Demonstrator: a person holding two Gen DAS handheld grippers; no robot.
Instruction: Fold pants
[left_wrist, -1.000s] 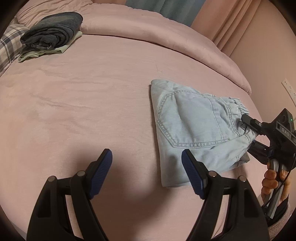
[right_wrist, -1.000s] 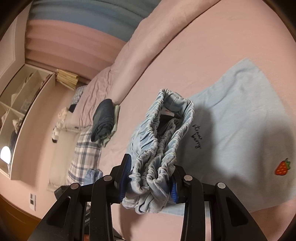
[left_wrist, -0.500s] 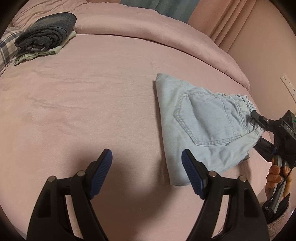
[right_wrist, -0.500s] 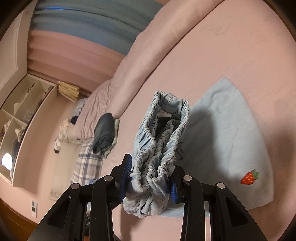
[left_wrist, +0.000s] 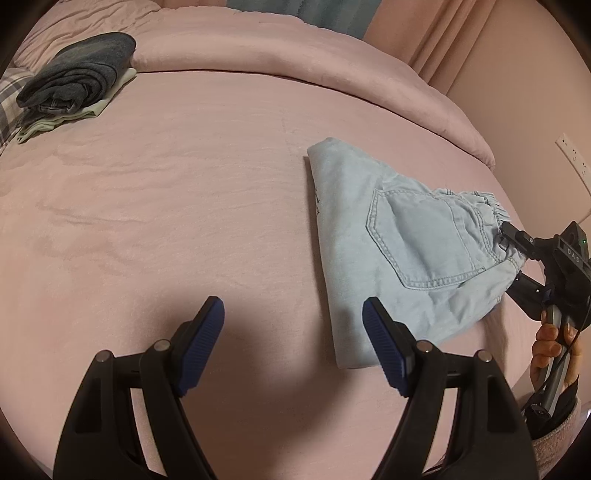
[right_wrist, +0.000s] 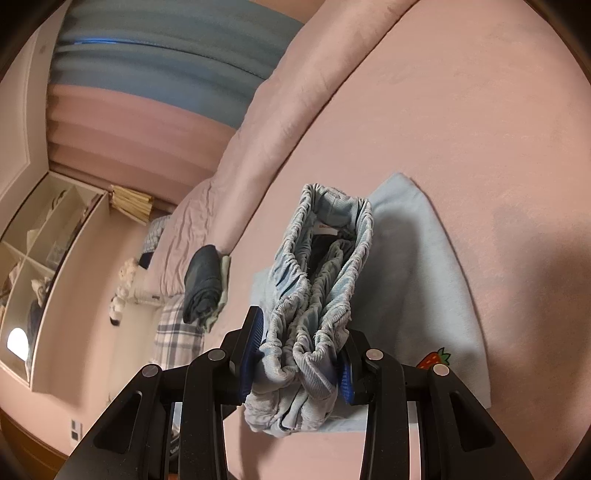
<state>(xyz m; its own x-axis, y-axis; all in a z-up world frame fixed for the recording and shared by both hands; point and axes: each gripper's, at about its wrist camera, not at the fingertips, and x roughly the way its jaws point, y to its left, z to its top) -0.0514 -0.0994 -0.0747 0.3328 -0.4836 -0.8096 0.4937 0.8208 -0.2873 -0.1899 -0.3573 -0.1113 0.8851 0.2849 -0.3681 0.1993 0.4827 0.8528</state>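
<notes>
A pair of light-blue denim pants (left_wrist: 391, 243) lies partly folded on a pink-covered bed (left_wrist: 184, 184), its gathered elastic waistband clamped between the blue pads of the right claw (right_wrist: 301, 360), which a person's hand (left_wrist: 550, 350) grips at the bed's right edge; the waistband end is lifted off the cover while the folded legs rest flat on the sheet, a back pocket facing up in the left wrist view and a small strawberry patch (right_wrist: 434, 360) showing on the fabric beneath in the right wrist view. The left claw (left_wrist: 293, 347) hovers over bare bedding just beside the near corner of the pants, its jaws standing wide apart with nothing between them. Well apart from the pants, toward the head of the bed, a folded dark-grey garment (left_wrist: 77, 74) sits on top of a pale-green one (left_wrist: 74, 114), next to a plaid pillow (right_wrist: 177, 332). A rolled pink duvet (left_wrist: 295, 70) runs along the far side of the bed, with pink and blue curtains (right_wrist: 147, 85) behind it, open white shelving (right_wrist: 40, 258) against the wall and a wall socket (left_wrist: 572, 155) at right; nothing lies on the cover between the left claw and the pants
</notes>
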